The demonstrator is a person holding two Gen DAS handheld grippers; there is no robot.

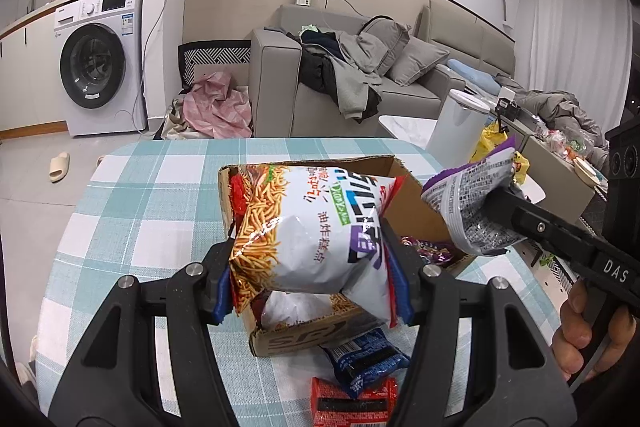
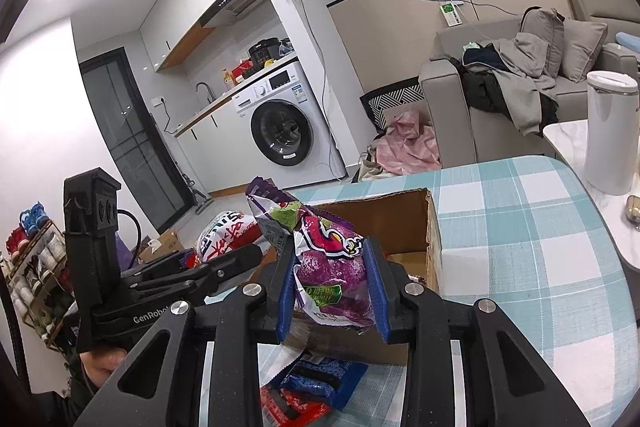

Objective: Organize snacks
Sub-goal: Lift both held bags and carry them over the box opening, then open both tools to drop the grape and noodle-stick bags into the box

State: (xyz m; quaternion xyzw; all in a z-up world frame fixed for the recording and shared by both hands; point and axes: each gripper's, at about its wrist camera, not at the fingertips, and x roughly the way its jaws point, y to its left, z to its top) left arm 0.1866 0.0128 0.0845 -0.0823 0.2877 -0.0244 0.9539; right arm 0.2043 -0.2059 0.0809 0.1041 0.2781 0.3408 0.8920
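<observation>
The left gripper [image 1: 312, 267] has its jaws partly apart, clamped on a big chip bag [image 1: 308, 227] held over the open box [image 1: 404, 199] on the checked surface [image 1: 140, 211]. The right gripper [image 2: 332, 287] has its jaws pinched on a purple bag [image 2: 332, 259] (crumpled), near the box's right side.

snack bag [image 1: 320, 227]: glossy plastic | box [image 1: 404, 195]: matt cardboard | tablecloth [image 1: 140, 207]: woven cloth
</observation>
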